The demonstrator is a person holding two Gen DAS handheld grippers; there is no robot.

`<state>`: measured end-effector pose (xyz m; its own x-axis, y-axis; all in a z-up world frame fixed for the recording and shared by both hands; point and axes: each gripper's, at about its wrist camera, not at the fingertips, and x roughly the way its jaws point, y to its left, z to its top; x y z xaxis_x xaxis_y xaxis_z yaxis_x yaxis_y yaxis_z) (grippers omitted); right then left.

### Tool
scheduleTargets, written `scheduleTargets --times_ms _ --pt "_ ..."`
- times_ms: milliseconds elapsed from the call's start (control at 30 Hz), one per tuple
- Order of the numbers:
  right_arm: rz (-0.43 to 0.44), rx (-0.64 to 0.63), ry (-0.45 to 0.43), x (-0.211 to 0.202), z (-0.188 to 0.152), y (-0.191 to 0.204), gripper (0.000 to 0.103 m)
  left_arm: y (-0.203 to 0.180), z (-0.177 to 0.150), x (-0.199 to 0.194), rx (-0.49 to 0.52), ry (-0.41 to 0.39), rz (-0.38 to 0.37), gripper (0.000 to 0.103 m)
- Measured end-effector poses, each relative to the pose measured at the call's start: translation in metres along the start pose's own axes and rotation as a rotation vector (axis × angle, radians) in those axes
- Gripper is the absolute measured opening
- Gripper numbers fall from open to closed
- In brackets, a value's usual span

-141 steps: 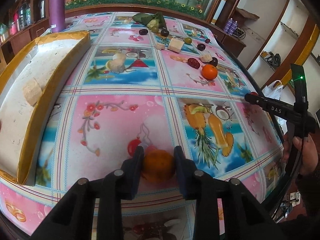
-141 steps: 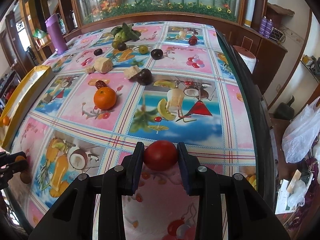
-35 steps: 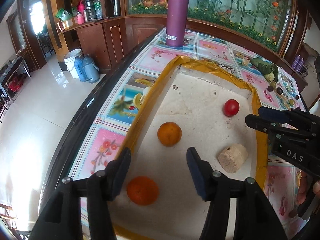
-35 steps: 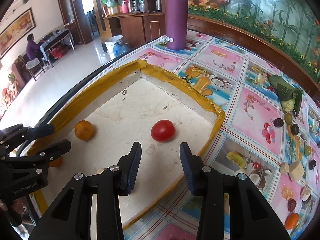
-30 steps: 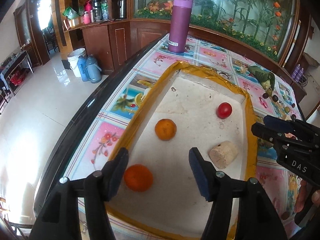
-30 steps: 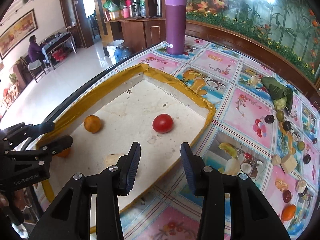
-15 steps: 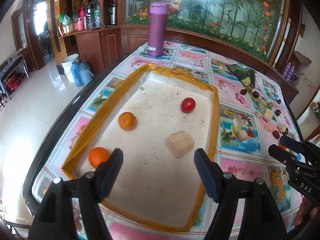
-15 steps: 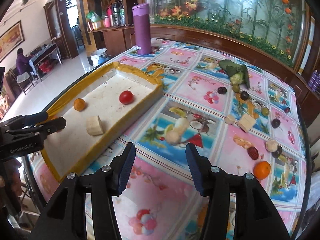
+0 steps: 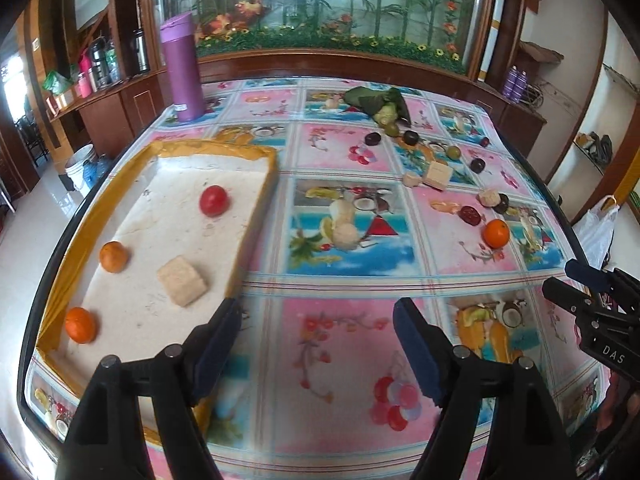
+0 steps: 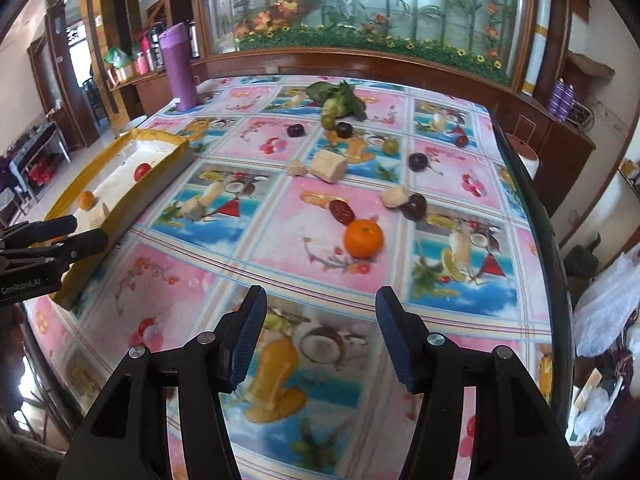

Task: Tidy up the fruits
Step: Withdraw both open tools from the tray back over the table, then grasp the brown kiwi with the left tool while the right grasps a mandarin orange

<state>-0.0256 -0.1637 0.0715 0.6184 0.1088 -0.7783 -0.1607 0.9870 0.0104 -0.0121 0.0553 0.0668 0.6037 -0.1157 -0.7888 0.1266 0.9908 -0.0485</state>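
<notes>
**Mia:** Both grippers are wide open and hold nothing. The left gripper (image 9: 316, 344) hangs over the desk (image 9: 340, 360) just beside the tray (image 9: 256, 208). The right gripper (image 10: 320, 332) faces the orange (image 10: 363, 238) out on the desk.

**Ben:** Where is the fruit?

**Mia:** In the tray sit a tomato (image 9: 214, 200), two small oranges (image 9: 114, 256) and a pale block (image 9: 183, 280). More fruit lies far back: dark plums (image 10: 413, 205), a green one (image 10: 390, 145), and more blocks (image 10: 329, 165).

**Ben:** What could go wrong?

**Mia:** I think the orange could roll if one finger bumps it first. It is round. It sits near the desk edge, so it might drop off.

**Ben:** What can't you see?

**Mia:** The leafy pile (image 10: 340, 100) at the back is too small to tell apart. The left gripper covers a corner of the tray.
</notes>
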Motion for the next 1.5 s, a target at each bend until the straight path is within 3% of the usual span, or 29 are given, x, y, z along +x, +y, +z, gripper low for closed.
scheduleTargets --times_ms 233,400,500,600,767,867,933,1233,1500 --pt "-0.044 0.078 0.018 -0.006 -0.02 -0.047 0.056 -0.045 -0.013 -0.002 0.112 0.035 -0.101 0.08" --pt "-0.031 0.106 0.039 -0.001 -0.029 -0.062 0.056 -0.067 -0.047 -0.018 0.228 0.086 -0.197 0.08" --pt "-0.013 0.102 0.046 0.002 -0.031 -0.063 0.056 -0.072 -0.068 -0.02 0.27 0.127 -0.212 0.08" --pt "0.007 0.09 0.053 0.007 -0.031 -0.061 0.056 -0.071 -0.077 -0.015 0.25 0.144 -0.22 0.076" --pt "0.032 0.068 0.063 0.013 -0.029 -0.057 0.056 -0.067 -0.08 -0.001 0.19 0.166 -0.245 0.047" --pt "0.041 0.056 0.067 0.016 -0.028 -0.055 0.056 -0.066 -0.08 0.005 0.162 0.163 -0.242 0.038" --pt "0.039 0.048 0.069 0.017 -0.027 -0.054 0.056 -0.066 -0.079 0.005 0.149 0.16 -0.267 0.024" --pt "0.045 0.05 0.072 0.043 0.001 -0.058 0.056 -0.072 -0.075 0.006 0.173 0.135 -0.237 0.024" --pt "0.052 -0.034 0.096 0.088 0.034 -0.038 0.056 -0.058 -0.057 0.017 0.126 0.13 -0.227 0.024"
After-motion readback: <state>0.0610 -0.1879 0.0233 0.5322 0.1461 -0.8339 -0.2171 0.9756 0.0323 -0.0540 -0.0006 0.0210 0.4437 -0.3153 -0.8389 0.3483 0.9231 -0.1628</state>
